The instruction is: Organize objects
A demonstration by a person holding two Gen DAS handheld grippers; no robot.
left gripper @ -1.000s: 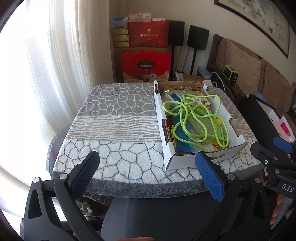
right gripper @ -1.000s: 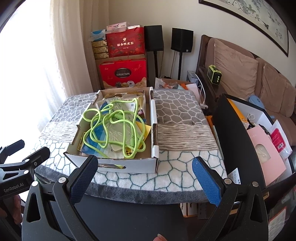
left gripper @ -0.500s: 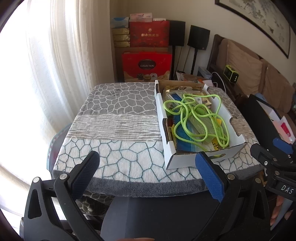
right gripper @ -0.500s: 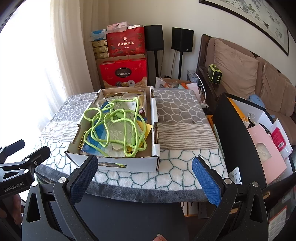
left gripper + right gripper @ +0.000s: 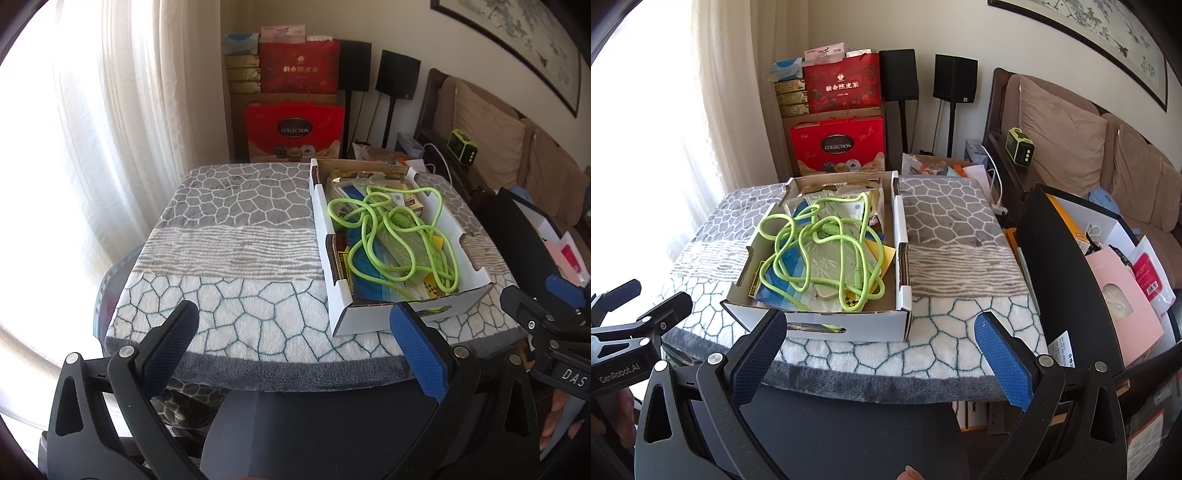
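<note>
A white cardboard box (image 5: 373, 317) (image 5: 849, 326) stands on the table's patterned cloth (image 5: 229, 240) (image 5: 945, 229). Inside lie flat packets with a tangled neon-green cord (image 5: 395, 236) (image 5: 827, 251) on top. My left gripper (image 5: 291, 332) hangs open just off the table's near edge, left of the box's front wall. My right gripper (image 5: 879, 343) is open too, in front of the box's near right corner, apart from it. Neither holds anything. Each gripper shows at the other view's edge: the right gripper (image 5: 550, 314), the left gripper (image 5: 639, 310).
Red gift boxes (image 5: 295, 125) (image 5: 838, 144) and black speakers (image 5: 955, 77) stand behind the table. A sofa (image 5: 1071, 140) runs along the right wall. An open black bin (image 5: 1071, 266) with pink packets sits right of the table. White curtains (image 5: 122, 110) hang at left.
Both views have shifted only slightly; the box sits a touch lower in the frames. Both grippers stay open and nothing was taken hold of.
</note>
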